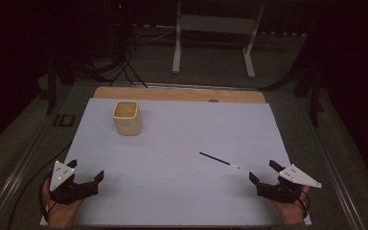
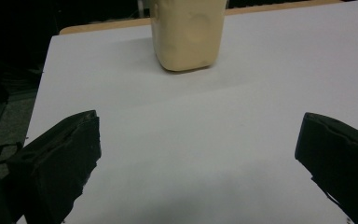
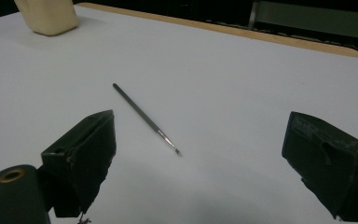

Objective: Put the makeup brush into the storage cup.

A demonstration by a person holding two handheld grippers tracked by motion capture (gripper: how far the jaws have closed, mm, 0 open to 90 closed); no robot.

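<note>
A cream square cup [image 1: 127, 117] stands upright on the pale sheet [image 1: 172, 158] at the back left; it also rises ahead of the left gripper [image 2: 189, 35]. A thin dark paintbrush [image 1: 219, 160] lies flat right of centre, its bristle tip toward the right gripper. My left gripper [image 1: 85, 169] rests at the front left, open and holding nothing, well short of the cup. My right gripper [image 1: 263, 171] sits at the front right, open, with the paintbrush [image 3: 145, 118] lying just ahead of its jaws.
The sheet covers a wooden board [image 1: 182, 94] whose far edge shows. A white metal stand [image 1: 214, 33] and dark cables [image 1: 124, 67] lie on the floor beyond the table. A small black item [image 1: 65, 120] sits left of the sheet.
</note>
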